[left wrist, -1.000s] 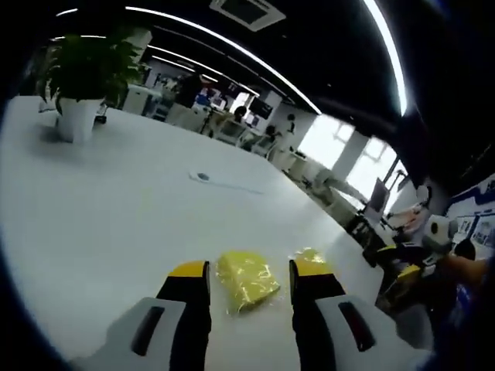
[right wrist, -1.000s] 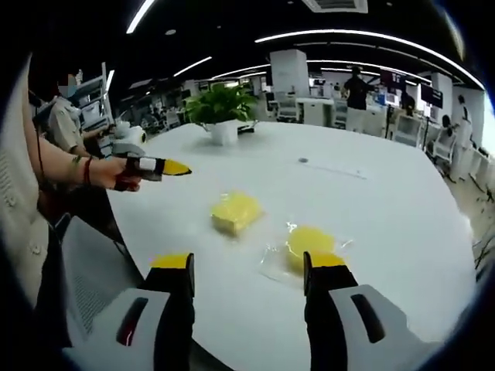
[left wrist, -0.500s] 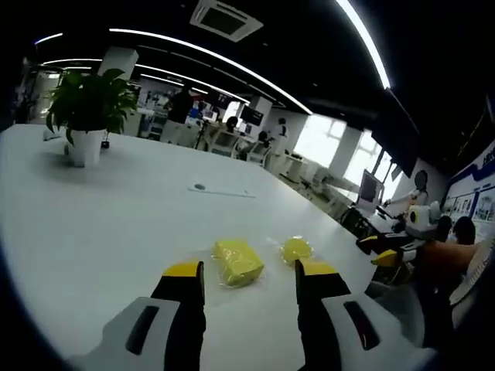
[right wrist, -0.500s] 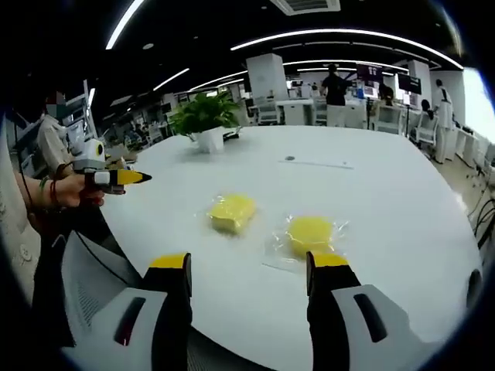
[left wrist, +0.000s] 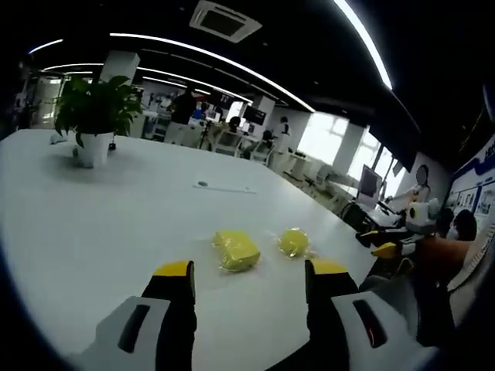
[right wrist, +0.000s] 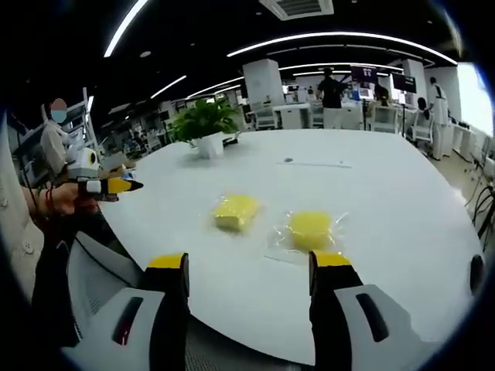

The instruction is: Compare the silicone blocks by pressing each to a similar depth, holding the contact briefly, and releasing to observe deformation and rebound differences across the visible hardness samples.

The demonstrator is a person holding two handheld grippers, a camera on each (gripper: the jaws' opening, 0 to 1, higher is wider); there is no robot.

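Observation:
Two yellow silicone blocks lie on a white table (left wrist: 93,216). In the left gripper view the squarish block (left wrist: 237,250) sits just beyond my open left gripper (left wrist: 251,270), and the rounder block (left wrist: 294,242) lies to its right. In the right gripper view the squarish block (right wrist: 235,212) is left of the rounder block (right wrist: 310,229), which lies in a clear wrapper. My right gripper (right wrist: 247,263) is open, held back from both blocks over the near table edge. The left gripper (right wrist: 116,185) shows at the left of that view in a hand, and the right gripper (left wrist: 379,246) shows at the right of the left gripper view.
A potted plant (left wrist: 94,116) in a white pot stands far back on the table (right wrist: 387,201), seen also as the plant (right wrist: 205,124). A small round port with a flat strip (left wrist: 220,186) lies mid-table. Office desks and people fill the background. A grey chair back (right wrist: 100,278) is near the table edge.
Both grippers have drawn back from the blocks, which now look smaller and farther off. The blocks have not moved on the table.

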